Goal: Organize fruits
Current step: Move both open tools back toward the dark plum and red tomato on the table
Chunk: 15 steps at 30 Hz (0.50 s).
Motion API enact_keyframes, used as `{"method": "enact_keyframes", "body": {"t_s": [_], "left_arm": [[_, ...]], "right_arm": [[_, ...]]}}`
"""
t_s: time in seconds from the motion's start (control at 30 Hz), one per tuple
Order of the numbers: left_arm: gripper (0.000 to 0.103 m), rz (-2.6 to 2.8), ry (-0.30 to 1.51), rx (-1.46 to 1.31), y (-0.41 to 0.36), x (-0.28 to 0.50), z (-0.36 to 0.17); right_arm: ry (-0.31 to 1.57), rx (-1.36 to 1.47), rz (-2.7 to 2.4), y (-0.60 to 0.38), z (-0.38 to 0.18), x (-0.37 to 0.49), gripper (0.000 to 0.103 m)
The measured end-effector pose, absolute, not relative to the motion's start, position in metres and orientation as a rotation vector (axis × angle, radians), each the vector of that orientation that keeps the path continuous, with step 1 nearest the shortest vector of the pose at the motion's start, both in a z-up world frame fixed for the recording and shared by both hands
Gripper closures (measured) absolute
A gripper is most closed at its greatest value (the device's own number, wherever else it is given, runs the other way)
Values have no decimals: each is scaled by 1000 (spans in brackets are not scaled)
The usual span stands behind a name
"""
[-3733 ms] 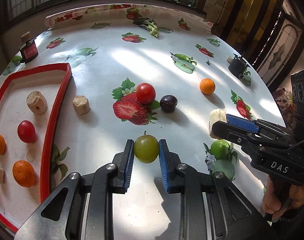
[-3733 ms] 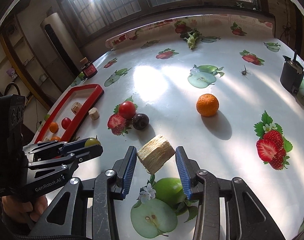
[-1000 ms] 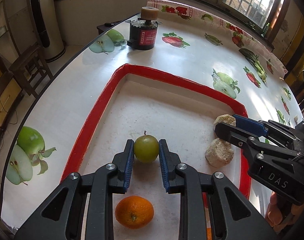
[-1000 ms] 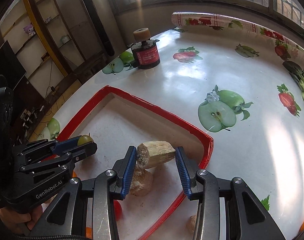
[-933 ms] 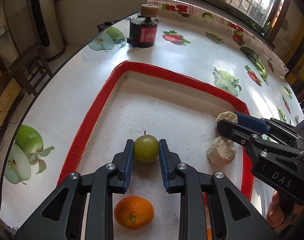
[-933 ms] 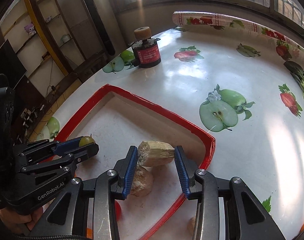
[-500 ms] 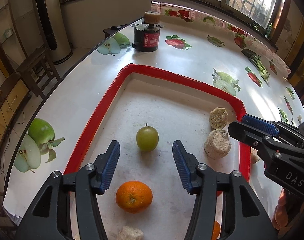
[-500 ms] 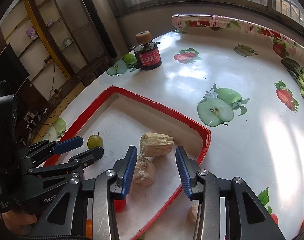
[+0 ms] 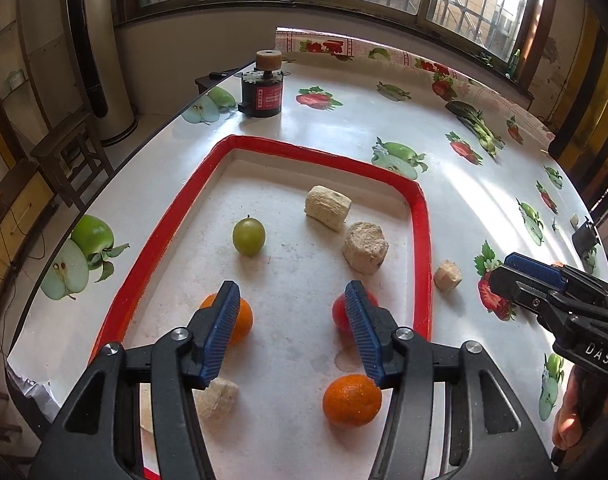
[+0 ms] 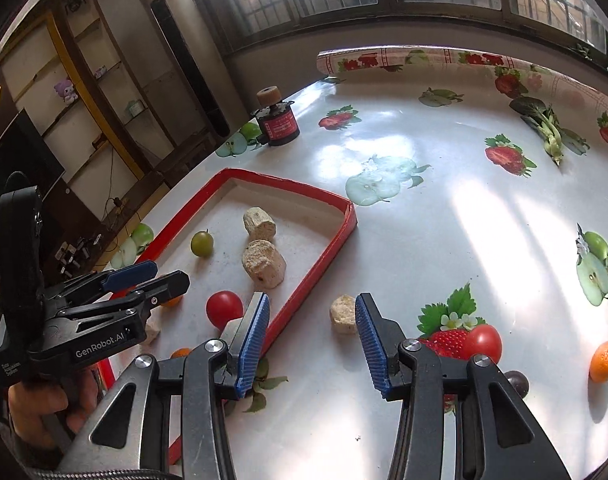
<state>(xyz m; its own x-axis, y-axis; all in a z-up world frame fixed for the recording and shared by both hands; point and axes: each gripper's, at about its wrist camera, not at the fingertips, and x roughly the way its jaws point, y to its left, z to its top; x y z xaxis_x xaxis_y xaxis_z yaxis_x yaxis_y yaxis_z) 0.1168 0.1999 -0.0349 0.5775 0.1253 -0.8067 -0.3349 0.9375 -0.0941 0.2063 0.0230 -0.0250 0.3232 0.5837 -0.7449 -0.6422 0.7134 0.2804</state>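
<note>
Left wrist view: the left hand-held gripper hangs over the red-rimmed tray with its jaws spread wide and nothing between them. In the tray lie a green grape, two pale chunks touching each other, two oranges, a red tomato partly hidden behind the gripper's right finger, and another pale chunk near the bottom. A small chunk sits on the worktop just outside the tray's right rim. The right hand-held gripper is released too, empty, above the worktop beside the tray's corner, with that small chunk between its fingers' line. Further right on the worktop rest a second tomato, a dark plum and an orange. A black canister stands beyond the tray.
</note>
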Motion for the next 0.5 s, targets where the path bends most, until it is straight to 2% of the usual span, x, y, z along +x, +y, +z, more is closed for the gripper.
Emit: {"method": "enact_keyframes", "body": {"t_s": [0.5], "left_arm": [[50, 203, 891, -224, 158, 105, -18]], "right_arm": [[929, 17, 663, -80, -25, 193, 53]]}}
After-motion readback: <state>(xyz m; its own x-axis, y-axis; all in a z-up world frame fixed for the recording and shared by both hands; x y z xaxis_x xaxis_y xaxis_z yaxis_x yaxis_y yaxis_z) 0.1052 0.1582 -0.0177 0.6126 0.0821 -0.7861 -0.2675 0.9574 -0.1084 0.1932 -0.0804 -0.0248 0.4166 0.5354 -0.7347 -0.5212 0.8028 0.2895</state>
